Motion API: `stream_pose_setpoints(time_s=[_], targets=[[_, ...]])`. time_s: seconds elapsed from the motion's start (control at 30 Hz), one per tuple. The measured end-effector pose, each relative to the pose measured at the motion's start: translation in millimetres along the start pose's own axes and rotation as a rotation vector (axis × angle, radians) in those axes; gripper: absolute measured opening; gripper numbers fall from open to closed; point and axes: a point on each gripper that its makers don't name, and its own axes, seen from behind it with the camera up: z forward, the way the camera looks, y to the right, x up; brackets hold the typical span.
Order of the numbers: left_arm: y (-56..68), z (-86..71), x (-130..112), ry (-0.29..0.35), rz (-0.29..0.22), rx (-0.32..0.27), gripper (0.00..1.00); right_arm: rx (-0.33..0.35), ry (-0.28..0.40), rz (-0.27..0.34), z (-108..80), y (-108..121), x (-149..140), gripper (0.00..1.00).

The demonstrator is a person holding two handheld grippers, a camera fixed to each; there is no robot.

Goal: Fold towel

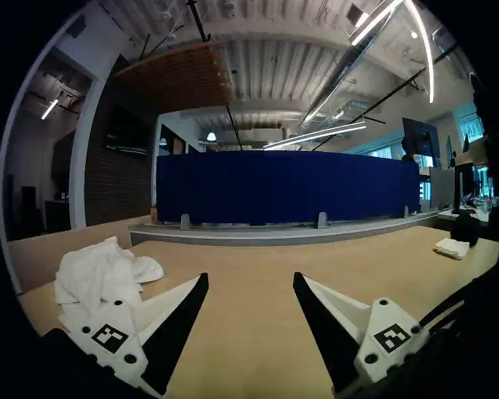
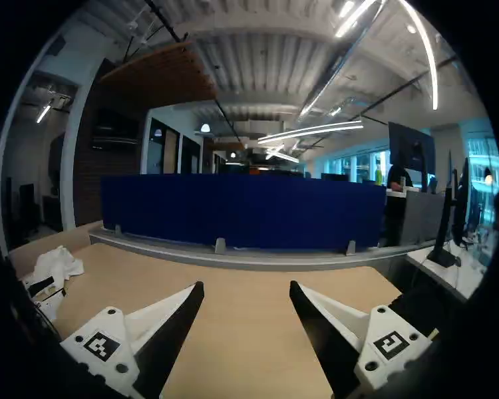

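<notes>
Towel point(image 1: 103, 272) crumpled at table point(image 1: 263, 266) edge; left hand-held gripper point(image 1: 249, 274), right hand-held gripper point(image 2: 246, 283) spread wide over open wood.

Left gripper view: my left gripper point(image 1: 249, 292) is over the table point(image 1: 263, 259), at its near side. The towel point(image 1: 103, 272) lies on the table at left, partly behind my left finger. A second cloth point(image 1: 452, 248) lies on the table at far right, well apart from the towel. A divider panel point(image 1: 283, 186) stands behind the table's far edge. Right gripper view: my right gripper point(image 2: 246, 296) is over the same table, with the towel far to its left.
</notes>
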Motion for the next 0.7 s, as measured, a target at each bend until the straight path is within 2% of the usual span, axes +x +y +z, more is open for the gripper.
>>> stream_pose_setpoints(time_s=[0.2, 0.37, 0.5, 0.7], targets=[[0.4, -0.7, 0.1, -0.001, 0.0, 0.0, 0.94, -0.021, 0.045, 0.015, -3.6, 12.7, 11.3, 1.0], [1.0, -0.8, -0.2, -0.001, 0.0, 0.0, 0.94, -0.024, 0.083, 0.056, -8.6, 21.7, 10.7, 1.0], [1.4, -0.4, 0.5, -0.001, 0.001, 0.0, 0.94, -0.029, 0.096, 0.082, -10.5, 30.1, -0.1, 1.0], [1.2, -0.5, 0.8, -0.001, 0.0, 0.0, 0.94, -0.044, 0.104, 0.074, -10.9, 39.9, -25.9, 1.0]])
